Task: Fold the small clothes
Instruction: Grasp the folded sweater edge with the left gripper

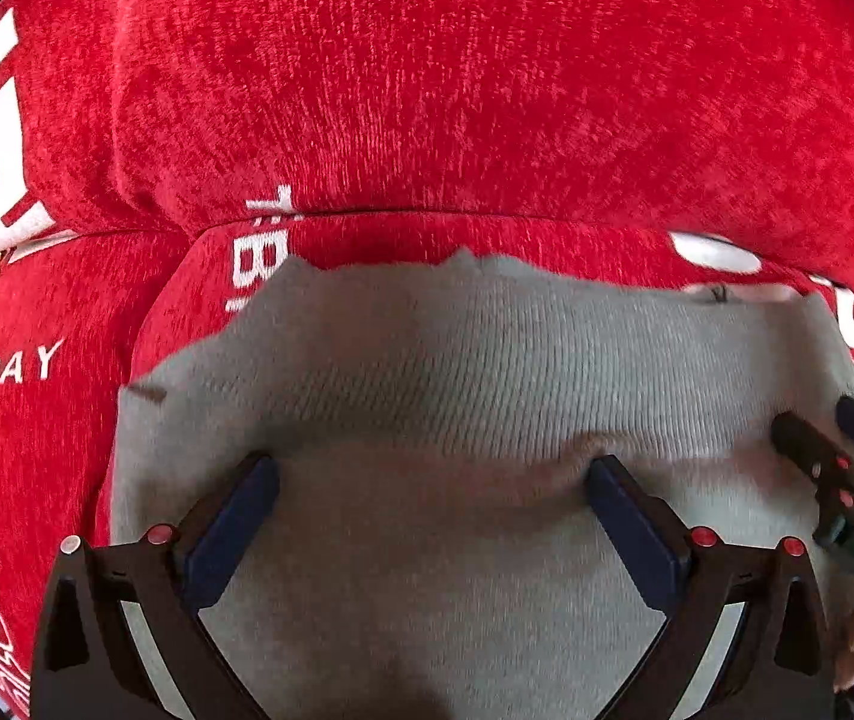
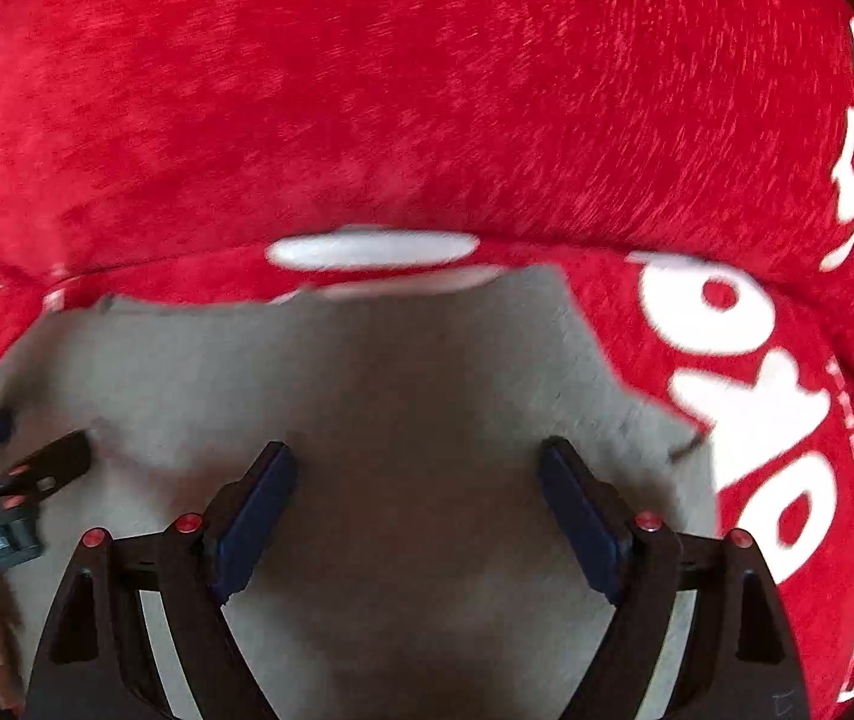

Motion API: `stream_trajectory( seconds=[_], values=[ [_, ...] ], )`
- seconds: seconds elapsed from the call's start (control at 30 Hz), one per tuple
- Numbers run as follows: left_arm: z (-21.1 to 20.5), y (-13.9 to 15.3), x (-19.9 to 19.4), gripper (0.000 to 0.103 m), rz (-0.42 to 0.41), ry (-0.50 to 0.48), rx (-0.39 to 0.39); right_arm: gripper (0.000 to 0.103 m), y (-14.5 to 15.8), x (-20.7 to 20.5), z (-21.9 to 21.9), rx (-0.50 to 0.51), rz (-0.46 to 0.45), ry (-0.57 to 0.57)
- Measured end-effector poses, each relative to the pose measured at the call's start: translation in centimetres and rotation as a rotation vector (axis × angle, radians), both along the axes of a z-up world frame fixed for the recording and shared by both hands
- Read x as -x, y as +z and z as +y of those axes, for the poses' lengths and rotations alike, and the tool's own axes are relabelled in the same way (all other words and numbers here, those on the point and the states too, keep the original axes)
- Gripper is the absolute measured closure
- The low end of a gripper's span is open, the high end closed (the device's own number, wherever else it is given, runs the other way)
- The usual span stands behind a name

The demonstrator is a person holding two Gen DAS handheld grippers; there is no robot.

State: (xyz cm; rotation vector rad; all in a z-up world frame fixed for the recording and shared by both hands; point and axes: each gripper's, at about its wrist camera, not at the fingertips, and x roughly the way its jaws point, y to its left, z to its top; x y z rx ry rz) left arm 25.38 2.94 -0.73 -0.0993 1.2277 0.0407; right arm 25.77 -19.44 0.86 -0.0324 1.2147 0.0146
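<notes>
A small grey knitted garment (image 1: pixel 457 360) lies flat on a red cushion; it also shows in the right wrist view (image 2: pixel 366 372). My left gripper (image 1: pixel 430 474) hovers just above its near part, jaws wide open, nothing between them. My right gripper (image 2: pixel 417 468) is also open and empty over the garment's right half. The right gripper appears at the right edge of the left wrist view (image 1: pixel 829 426). The left gripper shows at the left edge of the right wrist view (image 2: pixel 24 444). The garment's near edge is hidden under both grippers.
The red chenille sofa seat (image 1: pixel 54 420) with white lettering carries the garment. The red backrest (image 1: pixel 427 90) rises right behind it, also in the right wrist view (image 2: pixel 427 90). A seam (image 1: pixel 144 312) separates two seat cushions at the left.
</notes>
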Motion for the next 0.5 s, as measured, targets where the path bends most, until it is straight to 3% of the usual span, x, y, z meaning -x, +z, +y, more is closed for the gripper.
stream_trajectory(
  seconds=[0.13,0.27,0.4,0.5],
  values=[
    [1.1,1.8,1.2,0.000,-0.026,0.010,0.029,0.016,0.6,0.6,-2.7,-0.071,-0.005,-0.100],
    [7.2,3.9,6.6,0.000,-0.099,0.105,0.128,0.016,2.2,3.3,-4.1,-0.100,-0.066,-0.100],
    [12.9,2.7,9.9,0.000,-0.049,0.233,0.195,0.016,3.2,5.3,-3.6,-0.066,-0.094,-0.074],
    [14.5,0.4,10.9,0.000,0.023,0.252,0.346,0.016,3.5,6.4,-2.2,-0.079,-0.094,-0.062]
  ],
)
